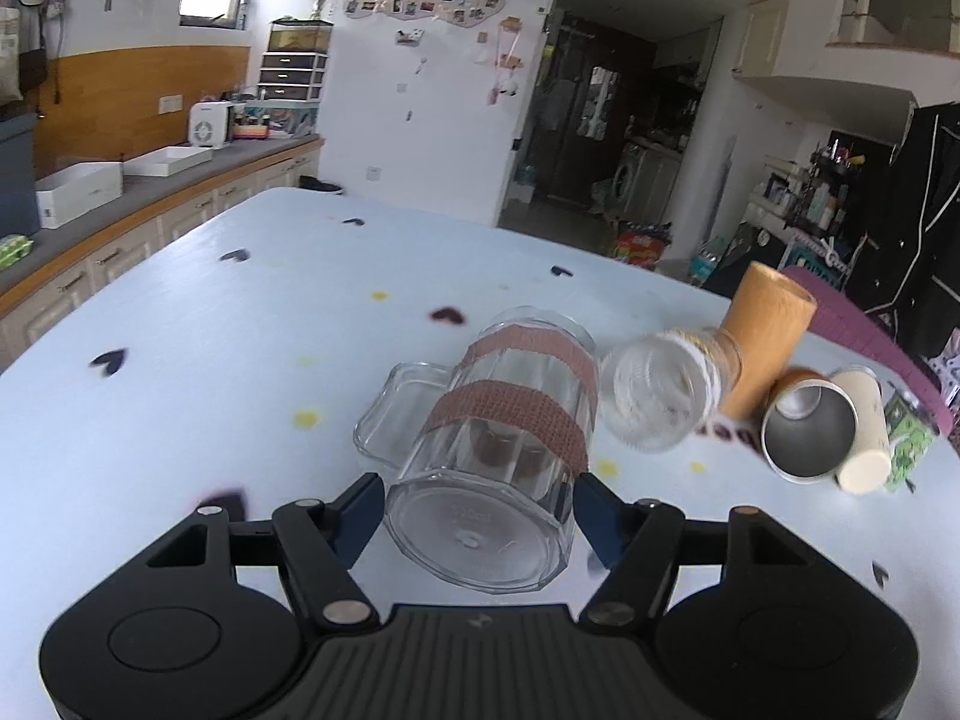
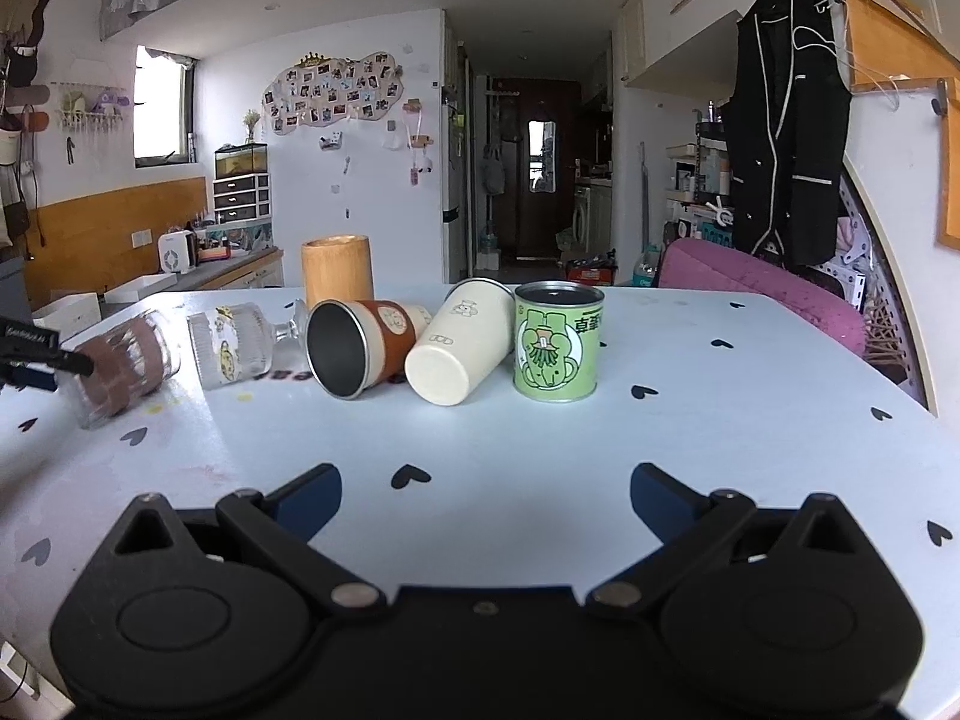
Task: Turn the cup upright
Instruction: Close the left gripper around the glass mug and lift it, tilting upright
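A clear glass mug (image 1: 498,438) with two brown woven bands and a handle lies on its side, base toward me. My left gripper (image 1: 477,516) is shut on its base end, one blue finger on each side. The mug seems tilted slightly off the table; it also shows in the right wrist view (image 2: 120,369), with the left gripper's fingers (image 2: 36,360) on it. My right gripper (image 2: 486,498) is open and empty, low over the table in front of the cups.
On the light blue table (image 2: 690,420) lie a clear patterned glass (image 2: 231,345), a brown-sleeved steel cup (image 2: 360,348) and a cream cup (image 2: 456,351). A bamboo cup (image 2: 336,273) and a green can (image 2: 558,348) stand upright. A counter runs along the left (image 1: 120,210).
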`<state>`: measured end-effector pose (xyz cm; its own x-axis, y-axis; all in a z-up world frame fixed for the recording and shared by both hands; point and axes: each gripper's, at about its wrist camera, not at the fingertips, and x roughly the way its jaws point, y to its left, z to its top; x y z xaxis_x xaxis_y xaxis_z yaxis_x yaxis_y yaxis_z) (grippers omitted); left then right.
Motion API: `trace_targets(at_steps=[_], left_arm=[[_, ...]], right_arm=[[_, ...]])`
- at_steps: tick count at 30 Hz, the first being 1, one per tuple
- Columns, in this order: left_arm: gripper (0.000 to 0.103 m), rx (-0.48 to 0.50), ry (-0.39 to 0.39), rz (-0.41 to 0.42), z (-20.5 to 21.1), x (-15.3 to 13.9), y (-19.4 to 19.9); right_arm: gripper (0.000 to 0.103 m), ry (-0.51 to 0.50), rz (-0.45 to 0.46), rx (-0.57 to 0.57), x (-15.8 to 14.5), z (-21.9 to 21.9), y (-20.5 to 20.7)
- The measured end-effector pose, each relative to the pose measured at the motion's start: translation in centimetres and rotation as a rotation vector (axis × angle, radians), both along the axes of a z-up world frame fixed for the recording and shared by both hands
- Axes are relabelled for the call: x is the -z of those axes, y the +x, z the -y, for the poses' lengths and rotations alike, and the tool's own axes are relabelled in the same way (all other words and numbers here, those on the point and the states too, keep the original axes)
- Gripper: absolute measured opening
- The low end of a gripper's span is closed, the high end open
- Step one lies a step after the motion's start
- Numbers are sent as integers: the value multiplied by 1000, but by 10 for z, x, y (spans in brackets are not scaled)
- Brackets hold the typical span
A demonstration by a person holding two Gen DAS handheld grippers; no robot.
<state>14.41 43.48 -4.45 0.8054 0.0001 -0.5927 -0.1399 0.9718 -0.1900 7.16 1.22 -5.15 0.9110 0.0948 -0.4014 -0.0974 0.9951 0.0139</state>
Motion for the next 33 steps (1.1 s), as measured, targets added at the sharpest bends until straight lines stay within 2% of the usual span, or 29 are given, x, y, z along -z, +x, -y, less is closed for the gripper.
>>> trace_targets(at_steps=[10,18,23,26,29,33], left_arm=[[69,38,59,-57,28,-8,-68],[69,94,109,-61,37,-5,-95],[70,105,133,-51,35,-6,-95],[70,94,189,-36,36,-14,-94],[70,124,252,-27,39,-22,-95],[70,189,355,-47,47,-25,-91]], right_arm=[[103,30,7,-55,-2,-5,-9],[103,62,1,-128,-6,-20,-21],[103,125,-63,-201,-13,-44,-2],[103,172,-109,-241,-22,-60,15],[103,220,-159,-285,-28,-76,32],[103,334,-292,-360,-29,-100,61]])
